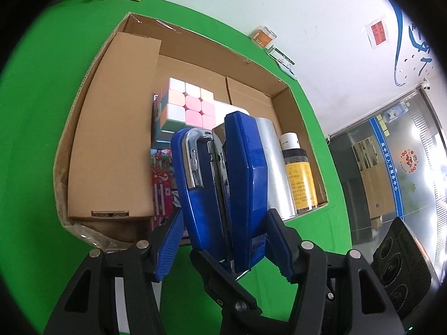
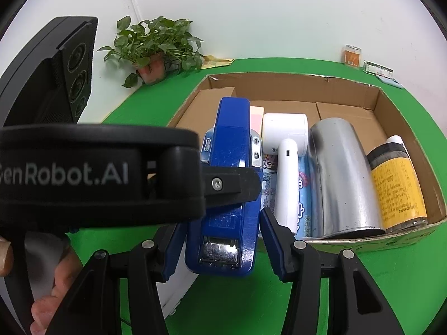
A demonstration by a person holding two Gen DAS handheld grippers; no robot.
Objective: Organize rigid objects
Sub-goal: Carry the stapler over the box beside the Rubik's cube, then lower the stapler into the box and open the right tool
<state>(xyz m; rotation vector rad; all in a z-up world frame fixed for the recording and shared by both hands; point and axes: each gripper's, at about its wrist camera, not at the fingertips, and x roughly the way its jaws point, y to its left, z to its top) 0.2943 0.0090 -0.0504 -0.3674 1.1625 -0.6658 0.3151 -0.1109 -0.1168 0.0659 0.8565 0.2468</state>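
- Table [image 1: 42, 139]: green, carrying an open cardboard box [image 2: 279, 83] that fills the 12 o'clock half of both views.
- Box contents, big to small:
  - a brown carton [image 1: 111, 125] along the 9 o'clock wall
  - a silver can [image 2: 343, 176] lying down
  - a yellow-labelled jar [image 2: 396, 189] just beside the can at 3 o'clock
  - a white handled device [image 2: 285, 173] on printed packets
  - a pastel cube [image 1: 187, 103] further in
- Stapler [image 2: 232, 145]: blue, held in the air over the box's near edge, off the table.
- Left gripper [image 1: 225, 215]: clamped on the stapler, with its pads pressed against the stapler's two halves.
- Right gripper [image 2: 222, 217]: the stapler is flanked closely by its pads. Whether they actually bear on it cannot be told.

Step in hand, as judged: the stapler is to be set into the box.
- A lane seems to be offered between the carton and the white device, and the stapler would best be lowered into it lengthwise.
- One grip should be kept firm until the stapler is bedded.
- The cube and the can should be cleared on the way in.
- Release should be made low, so nothing is knocked.

Axis: the long axis runs 6 to 12 o'clock in both wrist views, pointing into the box.
- The broad top face is turned to the right camera and the profile to the left.
- In profile the halves are seen spread at 12 o'clock and meeting at 6.
- Which end is the mouth cannot be settled.
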